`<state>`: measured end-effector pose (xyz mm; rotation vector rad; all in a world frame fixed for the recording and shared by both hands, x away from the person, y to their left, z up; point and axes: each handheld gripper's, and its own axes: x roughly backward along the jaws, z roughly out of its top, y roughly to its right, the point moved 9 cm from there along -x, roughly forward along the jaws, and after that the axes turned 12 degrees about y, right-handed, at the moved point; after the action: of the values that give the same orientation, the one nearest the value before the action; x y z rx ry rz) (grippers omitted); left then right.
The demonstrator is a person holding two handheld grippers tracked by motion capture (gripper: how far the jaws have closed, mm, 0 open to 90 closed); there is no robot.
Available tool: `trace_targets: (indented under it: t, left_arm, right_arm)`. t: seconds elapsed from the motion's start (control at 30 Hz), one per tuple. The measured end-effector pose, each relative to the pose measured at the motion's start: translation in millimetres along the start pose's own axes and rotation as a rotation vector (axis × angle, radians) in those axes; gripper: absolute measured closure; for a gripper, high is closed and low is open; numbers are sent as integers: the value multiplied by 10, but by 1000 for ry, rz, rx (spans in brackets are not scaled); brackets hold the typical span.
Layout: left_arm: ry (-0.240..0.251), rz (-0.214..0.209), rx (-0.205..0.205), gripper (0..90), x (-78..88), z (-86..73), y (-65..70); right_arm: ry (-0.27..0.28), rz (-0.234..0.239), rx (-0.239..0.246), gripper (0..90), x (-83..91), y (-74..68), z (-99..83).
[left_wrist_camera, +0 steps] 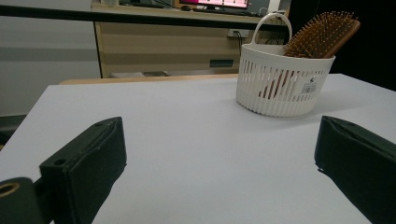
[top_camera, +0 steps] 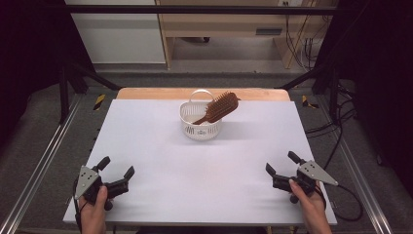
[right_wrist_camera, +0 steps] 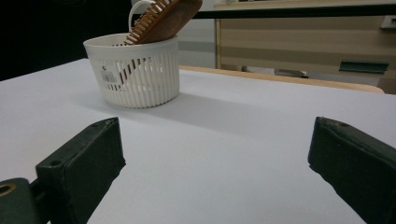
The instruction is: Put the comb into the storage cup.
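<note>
On the white table (top_camera: 160,161) the hairbrush (top_camera: 220,107) leans in the basket (top_camera: 200,126), apparently finished or unstarted, with the left gripper (top_camera: 117,173) and right gripper (top_camera: 281,164) gaping empty.

Bright even light, soft shadows, sharp

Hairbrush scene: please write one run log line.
hairbrush: leaning in basket | left gripper: open, empty | right gripper: open, empty
</note>
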<state>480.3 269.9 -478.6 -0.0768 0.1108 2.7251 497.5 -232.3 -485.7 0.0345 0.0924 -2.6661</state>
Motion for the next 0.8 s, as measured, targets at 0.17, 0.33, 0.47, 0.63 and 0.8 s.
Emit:
trace_targets:
  t: [0.17,0.33,0.47,0.63,0.8]
  left_arm:
    - [-1,-21,4,23,-5,-1,31]
    - [1,-41,6,23,-12,2,60]
    - [4,-48,1,23,-16,8,74]
    - [8,-61,4,23,-15,15,90]
    - [14,-68,7,23,-18,21,100]
  right_arm:
    - [2,21,16,33,-35,-78,-16]
    - [1,38,30,22,-73,-156,-43]
    - [1,40,24,22,-88,-181,-50]
    - [7,52,32,22,-124,-221,-37]
    - [14,73,61,23,-181,-311,-32]
